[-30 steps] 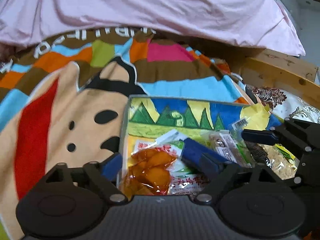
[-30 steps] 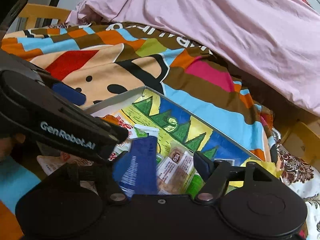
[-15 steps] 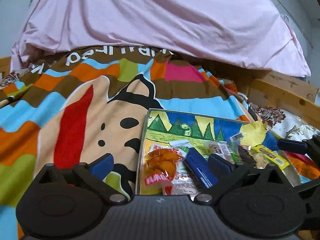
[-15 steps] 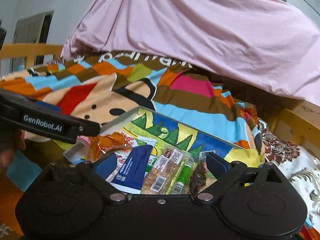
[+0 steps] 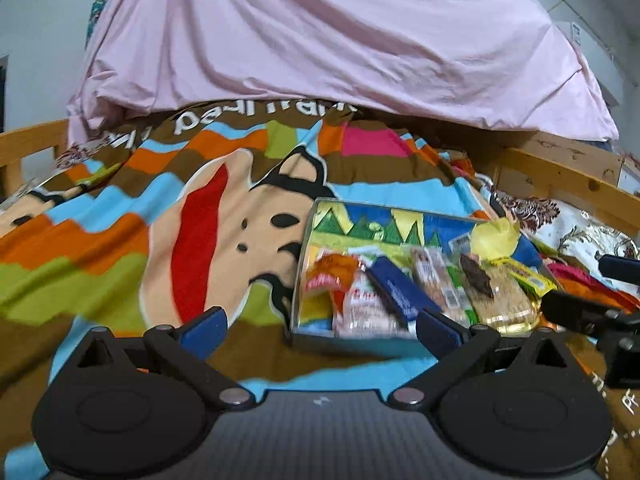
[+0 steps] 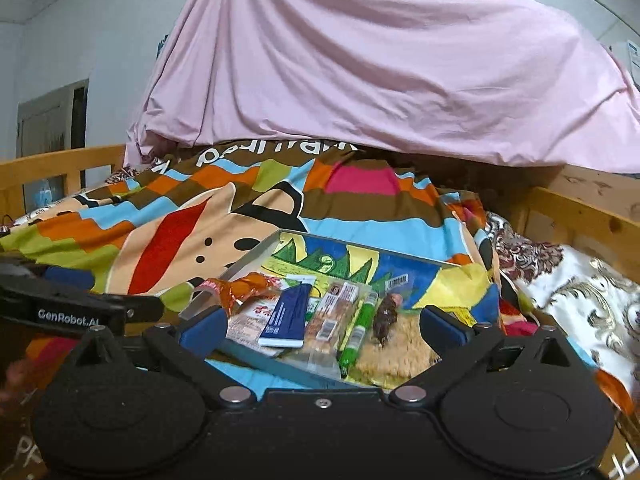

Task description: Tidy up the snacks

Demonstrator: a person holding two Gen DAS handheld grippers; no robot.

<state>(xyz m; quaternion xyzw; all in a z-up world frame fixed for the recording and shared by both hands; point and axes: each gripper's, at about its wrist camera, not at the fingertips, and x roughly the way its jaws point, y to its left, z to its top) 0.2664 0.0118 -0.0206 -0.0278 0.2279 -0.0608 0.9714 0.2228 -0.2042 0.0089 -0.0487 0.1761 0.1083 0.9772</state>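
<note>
Both the left gripper (image 5: 320, 330) and right gripper (image 6: 322, 326) are spread wide, empty, near the tray (image 6: 240, 262) front edge; snacks (image 5: 404, 292) blurred.

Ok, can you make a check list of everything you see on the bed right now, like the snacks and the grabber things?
Surface: colourful cartoon blanket on a wooden-framed bed.
Job's things: picture tray holding the snacks: orange packet, blue packet, green tube, yellow wrapper.
Clutter: pink sheet heaped behind.
Grippers: left gripper open, empty, near the tray; right gripper open, empty, above its near edge.
Cables: nothing seen.
Surroundings: grey wall.
</note>
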